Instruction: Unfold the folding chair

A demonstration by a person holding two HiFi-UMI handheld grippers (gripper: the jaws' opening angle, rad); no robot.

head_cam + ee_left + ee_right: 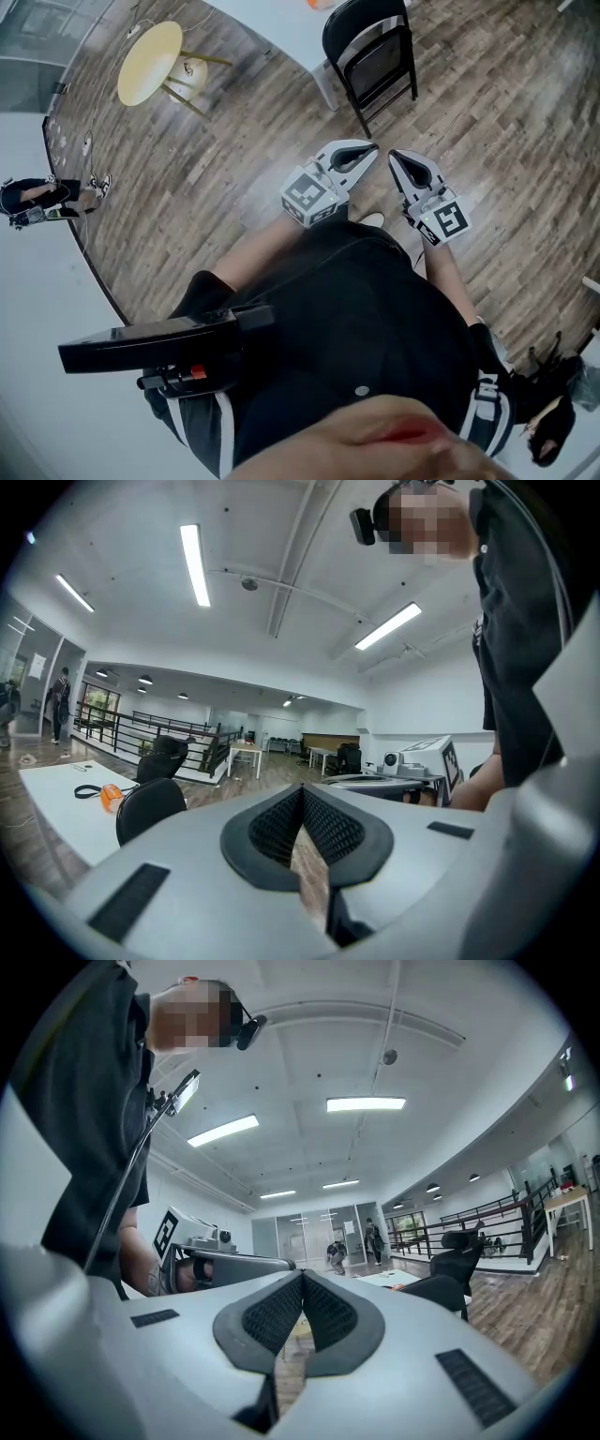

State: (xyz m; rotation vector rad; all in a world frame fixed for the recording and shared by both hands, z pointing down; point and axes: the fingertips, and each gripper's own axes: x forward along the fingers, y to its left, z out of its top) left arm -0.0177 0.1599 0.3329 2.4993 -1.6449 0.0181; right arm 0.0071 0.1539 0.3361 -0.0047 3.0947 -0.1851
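A black folding chair (pixel 371 58) stands upright on the wood floor beside a white table (pixel 281 33). Its rounded back also shows in the left gripper view (pixel 150 804) and in the right gripper view (pixel 441 1292). I cannot tell how far its seat is spread. My left gripper (pixel 372 148) and right gripper (pixel 394 156) are held side by side in front of my body, both pointing toward the chair and well short of it. The left gripper (pixel 302 795) and the right gripper (pixel 302 1281) each have their jaws shut with nothing between them.
A round yellow table (pixel 150 61) stands at the far left. An orange object (pixel 111 797) lies on the white table (pixel 66 803). A person (pixel 47 197) is at the room's left edge. Railings and desks line the background. A black device (pixel 169 343) hangs at my chest.
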